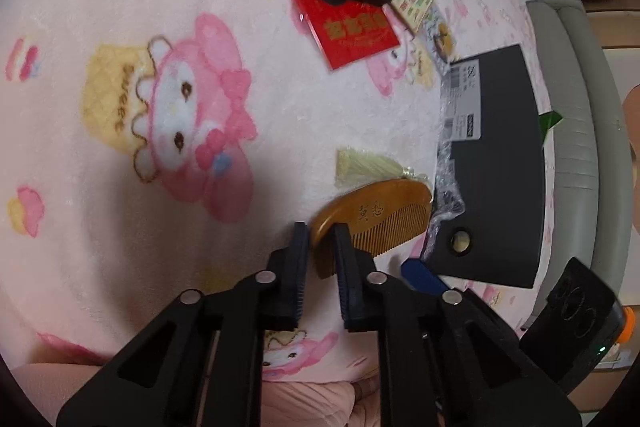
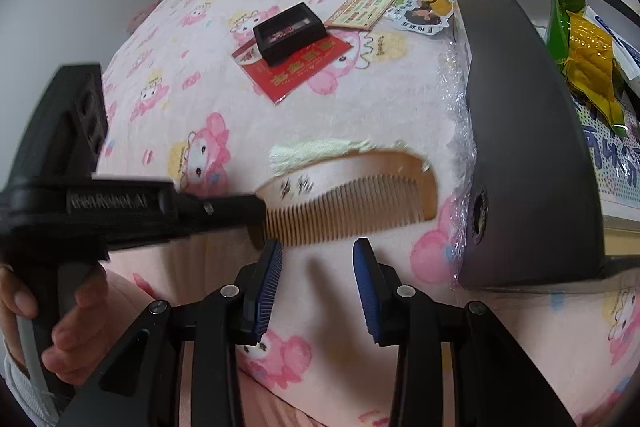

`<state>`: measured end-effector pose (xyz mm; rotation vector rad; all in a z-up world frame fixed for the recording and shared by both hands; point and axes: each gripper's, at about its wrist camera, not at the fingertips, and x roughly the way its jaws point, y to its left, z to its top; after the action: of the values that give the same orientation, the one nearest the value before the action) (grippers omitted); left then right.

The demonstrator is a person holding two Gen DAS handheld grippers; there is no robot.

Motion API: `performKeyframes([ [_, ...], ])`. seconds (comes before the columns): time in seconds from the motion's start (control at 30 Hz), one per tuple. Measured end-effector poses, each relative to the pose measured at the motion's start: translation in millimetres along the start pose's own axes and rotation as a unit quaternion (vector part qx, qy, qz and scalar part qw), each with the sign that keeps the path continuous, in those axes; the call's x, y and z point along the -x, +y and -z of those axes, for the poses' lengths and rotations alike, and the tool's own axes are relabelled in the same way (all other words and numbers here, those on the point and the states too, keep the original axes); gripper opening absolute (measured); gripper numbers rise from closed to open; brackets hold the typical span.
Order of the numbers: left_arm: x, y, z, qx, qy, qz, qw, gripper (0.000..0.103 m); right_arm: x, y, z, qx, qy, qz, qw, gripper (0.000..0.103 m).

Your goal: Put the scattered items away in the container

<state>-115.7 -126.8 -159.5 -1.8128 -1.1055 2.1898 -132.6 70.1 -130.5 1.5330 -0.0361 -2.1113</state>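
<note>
Pink blanket underlies left gripper, angled down, pinching comb

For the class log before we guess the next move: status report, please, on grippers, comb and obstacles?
Left gripper shut on comb. Right gripper open, empty. Dark box right of comb, nothing between.

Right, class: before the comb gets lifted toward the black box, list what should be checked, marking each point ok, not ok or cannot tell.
1. Left gripper shut on the comb: ok, clamped at one end.
2. Right gripper out of the way: ok, open, nothing between its pads.
3. Tassel free to follow: cannot tell, it lies behind the comb.
4. Black box open on top: ok.
5. Room left inside: cannot tell, packets already fill the visible part.
</note>
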Motion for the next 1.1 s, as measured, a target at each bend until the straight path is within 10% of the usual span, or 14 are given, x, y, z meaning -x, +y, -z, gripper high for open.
performKeyframes([
  [0.3, 10.2, 10.5, -2.6, 0.033, -0.021, 0.038, 0.9985, 0.006, 2.4, 2.5, 0.9, 0.0, -0.004, 0.008, 1.0, 0.033],
  [0.43, 2.4, 9.3, -2.7, 0.037, 0.0, 0.043, 0.9984, 0.036, 3.7, -7.3, 1.8, -0.011, -0.01, 0.018, 1.0, 0.033],
  [0.63, -12.3, 7.7, -0.6, 0.047, 0.033, 0.05, 0.9971, 0.049, 3.3, -26.9, 2.0, -0.035, -0.021, 0.02, 0.999, 0.033],
  [0.77, -22.1, 4.1, -2.0, 0.046, 0.038, 0.051, 0.9969, 0.041, -2.0, -35.1, 4.9, -0.046, -0.016, 0.009, 0.999, 0.033],
  [0.8, -22.3, 3.1, -2.3, 0.042, 0.036, 0.047, 0.9973, 0.021, -2.5, -35.9, 5.5, -0.046, -0.017, 0.007, 0.999, 0.033],
  [1.1, 13.2, 19.7, -1.9, 0.065, -0.029, 0.049, 0.9963, 0.015, 0.8, -42.2, 9.8, -0.053, -0.018, -0.008, 0.998, 0.033],
])
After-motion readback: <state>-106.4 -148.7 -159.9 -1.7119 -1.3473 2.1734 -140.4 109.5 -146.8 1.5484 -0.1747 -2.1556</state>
